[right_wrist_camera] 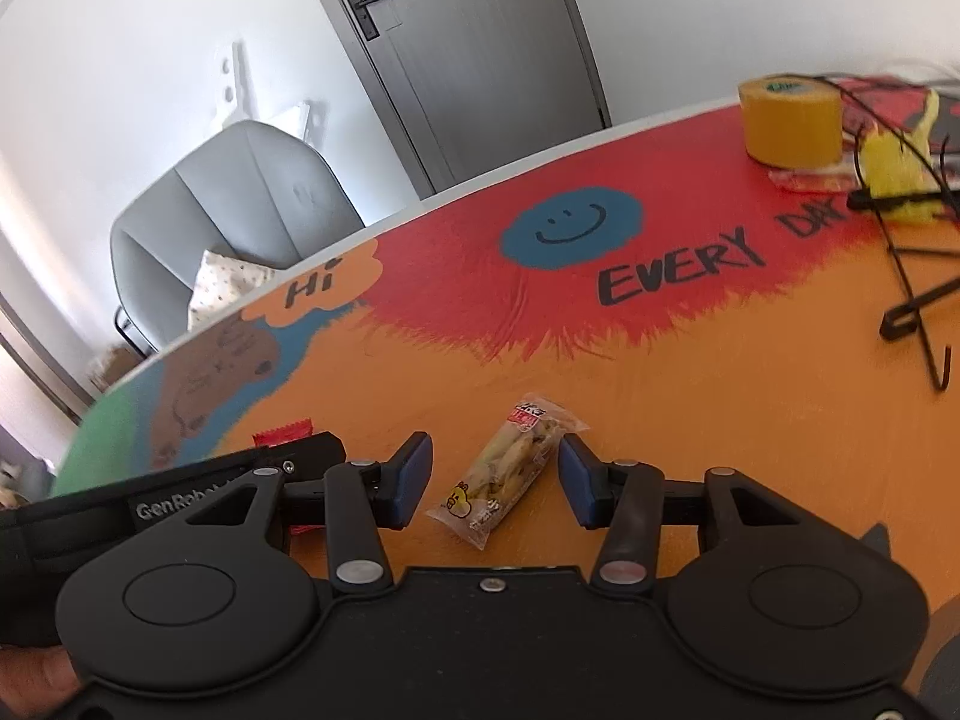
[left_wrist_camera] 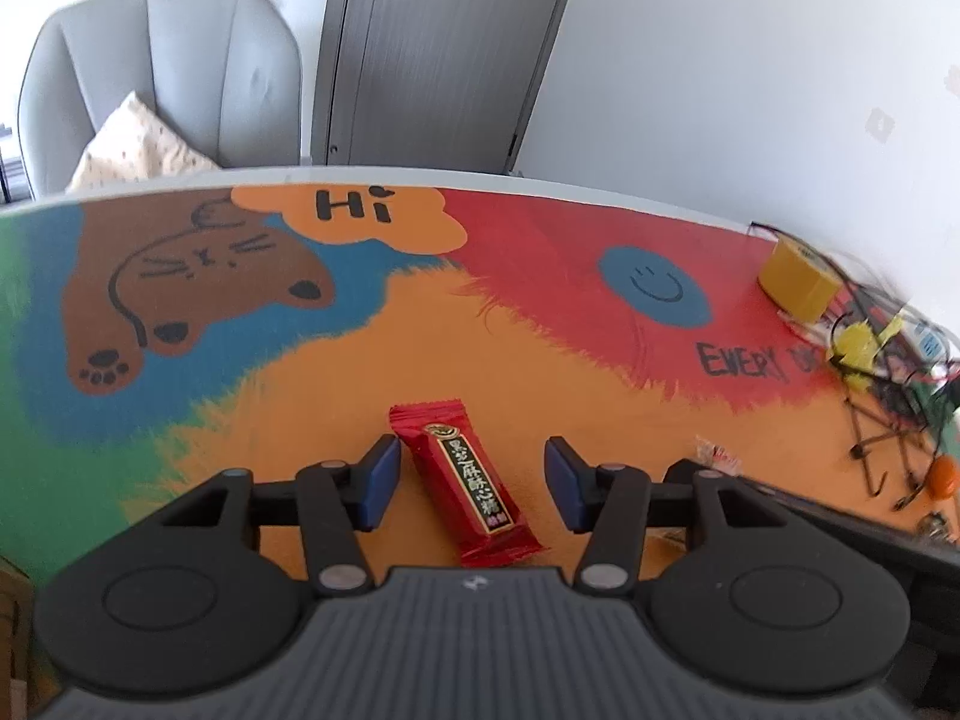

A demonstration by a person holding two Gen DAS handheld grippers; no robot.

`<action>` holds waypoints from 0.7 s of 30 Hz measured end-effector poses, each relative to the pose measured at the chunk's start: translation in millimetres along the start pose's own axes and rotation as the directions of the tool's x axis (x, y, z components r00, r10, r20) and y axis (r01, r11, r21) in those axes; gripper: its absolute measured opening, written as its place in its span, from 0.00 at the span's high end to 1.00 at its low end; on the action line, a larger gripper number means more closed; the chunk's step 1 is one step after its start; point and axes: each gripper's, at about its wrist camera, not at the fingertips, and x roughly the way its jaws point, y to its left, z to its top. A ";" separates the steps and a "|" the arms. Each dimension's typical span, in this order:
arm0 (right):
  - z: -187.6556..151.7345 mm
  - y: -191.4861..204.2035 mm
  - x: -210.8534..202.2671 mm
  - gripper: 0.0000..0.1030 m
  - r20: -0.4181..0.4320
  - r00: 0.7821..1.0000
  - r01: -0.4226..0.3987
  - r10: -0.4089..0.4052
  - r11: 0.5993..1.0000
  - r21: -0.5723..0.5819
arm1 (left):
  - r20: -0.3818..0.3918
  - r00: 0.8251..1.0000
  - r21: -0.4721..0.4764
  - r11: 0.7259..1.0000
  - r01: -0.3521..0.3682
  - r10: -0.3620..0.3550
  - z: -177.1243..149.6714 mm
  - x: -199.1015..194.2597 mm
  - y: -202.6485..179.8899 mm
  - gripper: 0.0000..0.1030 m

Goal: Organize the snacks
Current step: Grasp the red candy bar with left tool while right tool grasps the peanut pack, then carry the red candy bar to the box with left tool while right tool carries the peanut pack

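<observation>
Snacks lay between both my tongs on the painted table (left_wrist_camera: 252, 396): the red candy bar (left_wrist_camera: 465, 486) inside my left gripper (left_wrist_camera: 474, 483), the clear-wrapped snack pack (right_wrist_camera: 510, 471) inside my right gripper (right_wrist_camera: 495, 483). Both pairs of jaws stood partly apart, touching nothing. I judged it best to centre each wrapper, lower to the tabletop, then squeeze gently across its narrow width.

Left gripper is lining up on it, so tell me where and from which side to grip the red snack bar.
Grip the red snack bar across its narrow middle, coming down from above. It lies flat on the table, slightly skewed between the open left gripper, so rolling the wrist to square the pads to its long edges should help.
</observation>
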 end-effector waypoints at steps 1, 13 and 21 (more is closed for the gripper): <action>-0.2 1.3 0.6 0.53 0.002 1.000 0.007 -0.007 1.000 -0.010 | 0.005 1.000 0.023 1.000 -0.014 0.014 -1.6 0.3 -2.9 0.53; -14.1 4.2 -13.9 0.80 -0.015 0.999 0.036 -0.037 0.999 -0.041 | -0.005 1.000 0.089 0.996 -0.013 0.014 -18.5 -21.2 -0.3 0.83; -31.6 16.5 -48.6 0.80 0.016 1.000 0.016 -0.015 1.000 -0.026 | 0.034 0.999 0.086 0.996 0.003 -0.006 -30.3 -64.7 7.2 0.82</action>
